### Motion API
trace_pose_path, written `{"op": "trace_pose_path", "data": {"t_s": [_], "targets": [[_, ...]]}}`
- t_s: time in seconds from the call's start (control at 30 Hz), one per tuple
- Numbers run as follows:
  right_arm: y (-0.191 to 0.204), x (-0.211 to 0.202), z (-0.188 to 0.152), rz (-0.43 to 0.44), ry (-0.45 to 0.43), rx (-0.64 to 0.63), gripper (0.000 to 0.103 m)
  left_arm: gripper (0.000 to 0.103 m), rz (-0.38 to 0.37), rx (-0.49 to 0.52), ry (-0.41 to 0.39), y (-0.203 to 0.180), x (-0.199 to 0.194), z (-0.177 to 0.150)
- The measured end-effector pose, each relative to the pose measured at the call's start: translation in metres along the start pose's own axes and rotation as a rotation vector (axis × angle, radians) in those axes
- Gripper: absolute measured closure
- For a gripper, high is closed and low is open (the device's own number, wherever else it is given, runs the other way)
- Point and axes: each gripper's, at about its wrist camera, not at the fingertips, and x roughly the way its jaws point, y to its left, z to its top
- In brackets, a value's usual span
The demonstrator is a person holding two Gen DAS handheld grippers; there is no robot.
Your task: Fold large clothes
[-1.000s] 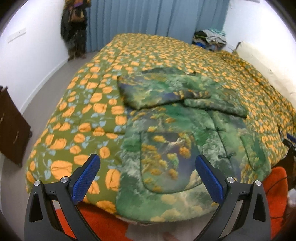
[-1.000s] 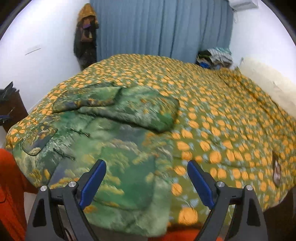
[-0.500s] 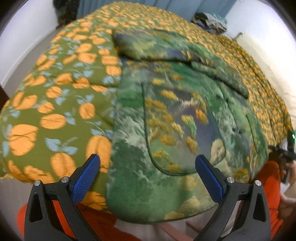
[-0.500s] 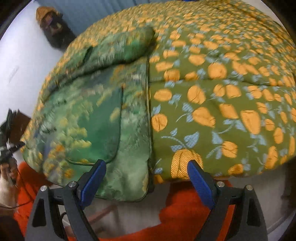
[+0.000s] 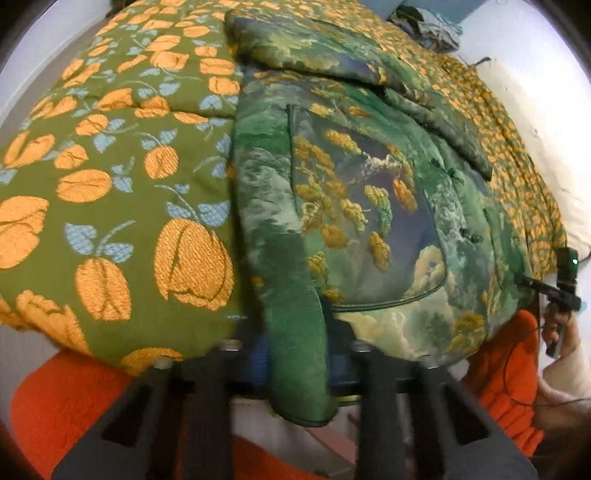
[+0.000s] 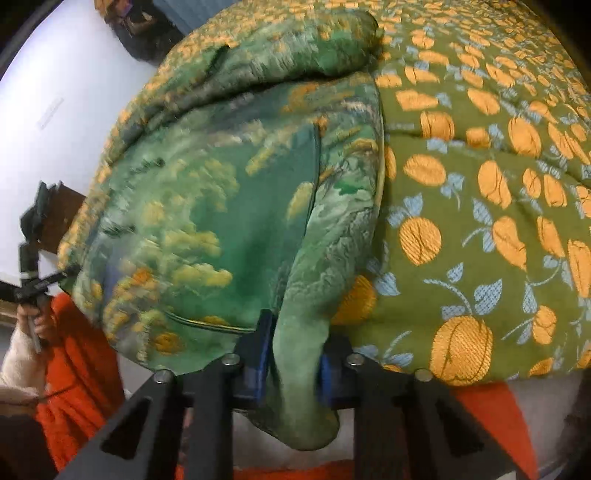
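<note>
A padded green jacket (image 5: 351, 206) with a landscape print lies flat on the bed, its sleeves folded across the far part. The hem hangs over the near bed edge. In the left wrist view my left gripper (image 5: 299, 354) is closing, with the hem's left corner bunched between its blue pads. The right wrist view shows the same jacket (image 6: 207, 206). There my right gripper (image 6: 291, 354) is also closing, its blue pads pressing on the hem's right corner. Each view catches the person's other hand (image 5: 557, 325) (image 6: 37, 321) at the jacket's far corner.
An olive bedspread (image 5: 110, 184) (image 6: 480, 184) with orange fruit covers the bed. Orange fabric (image 5: 66, 398) (image 6: 81, 369) hangs below its near edge. A clothes pile (image 5: 428, 22) sits at the far end, and dark garments (image 6: 140, 26) hang by the wall.
Both grippers dropped toward the near bed edge, tilted downward, and closed from wide open onto the jacket's hem corners.
</note>
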Motion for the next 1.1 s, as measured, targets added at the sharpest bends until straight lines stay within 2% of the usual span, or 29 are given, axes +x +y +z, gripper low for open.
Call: {"op": "trace_pose_path", "data": {"t_s": [0.23, 0.3, 0.6, 0.73, 0.87, 1.0, 1.1], "targets": [[0.025, -0.063, 0.010, 0.079, -0.121, -0.003, 0.087, 0.093, -0.082, 0.041, -0.093, -0.024, -0.056, 0.005], [0.029, -0.076, 0.007, 0.109, -0.136, 0.006, 0.087, 0.093, -0.088, 0.058, -0.096, -0.029, -0.067, 0.003], [0.025, -0.106, -0.039, 0.230, -0.080, 0.107, 0.089, 0.092, -0.053, 0.086, -0.002, -0.023, -0.104, -0.041], [0.025, -0.122, -0.050, 0.300, -0.071, 0.140, 0.090, 0.092, -0.086, 0.082, -0.012, -0.024, -0.129, -0.044], [0.025, -0.135, -0.018, 0.362, -0.148, 0.154, 0.090, 0.093, -0.176, 0.025, -0.101, -0.022, -0.151, -0.012], [0.023, -0.126, 0.048, 0.385, -0.241, 0.137, 0.090, 0.092, -0.250, -0.021, -0.182, -0.026, -0.154, 0.049], [0.017, -0.104, 0.107, 0.385, -0.303, 0.147, 0.090, 0.092, -0.264, -0.027, -0.227, -0.027, -0.141, 0.099]]}}
